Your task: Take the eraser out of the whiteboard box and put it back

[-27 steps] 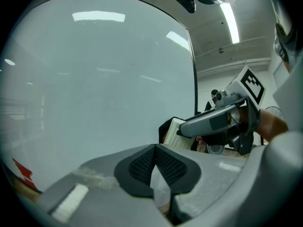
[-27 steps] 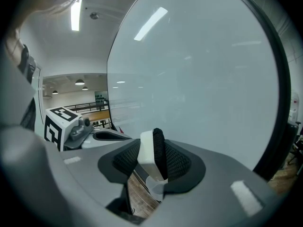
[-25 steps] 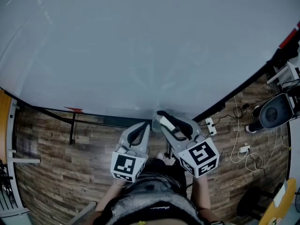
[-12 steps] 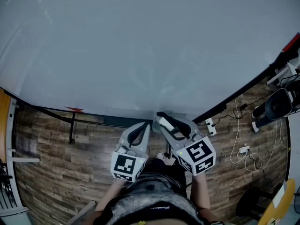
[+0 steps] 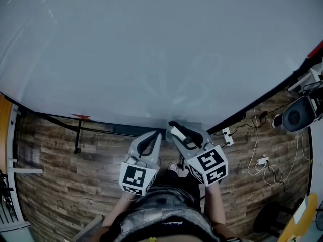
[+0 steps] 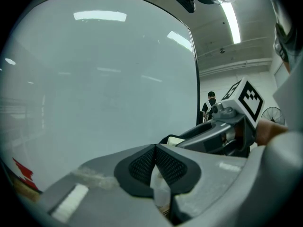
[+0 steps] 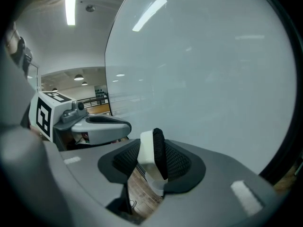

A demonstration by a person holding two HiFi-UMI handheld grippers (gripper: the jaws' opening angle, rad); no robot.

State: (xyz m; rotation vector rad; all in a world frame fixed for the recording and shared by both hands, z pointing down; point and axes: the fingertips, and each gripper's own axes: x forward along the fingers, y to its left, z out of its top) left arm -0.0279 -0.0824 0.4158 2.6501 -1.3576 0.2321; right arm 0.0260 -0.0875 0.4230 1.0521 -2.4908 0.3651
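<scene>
I face a large whiteboard (image 5: 151,49). My right gripper (image 5: 177,130) is shut on the eraser (image 7: 152,150), a white block with a black felt side, which stands upright between the pads (image 7: 176,163). The eraser's pale end (image 6: 176,140) also shows in the left gripper view. Just under it sits a small translucent box (image 7: 155,183) at the board's lower edge; the box (image 6: 160,193) also shows below my left jaws. My left gripper (image 5: 154,136) hangs close beside the right one, its pads (image 6: 142,163) together with nothing between them.
Wooden floor lies below the board, with the stand's black bars (image 5: 78,135) at the left. A power strip and white cables (image 5: 262,160) trail at the right beside a round fan (image 5: 298,119). A small red marker (image 5: 79,118) sits on the board's lower left rim. A person (image 6: 210,100) stands far off.
My right gripper has sunk a little with the eraser in it, its marker cube sliding slightly left in the head view. The left gripper has stayed still.
</scene>
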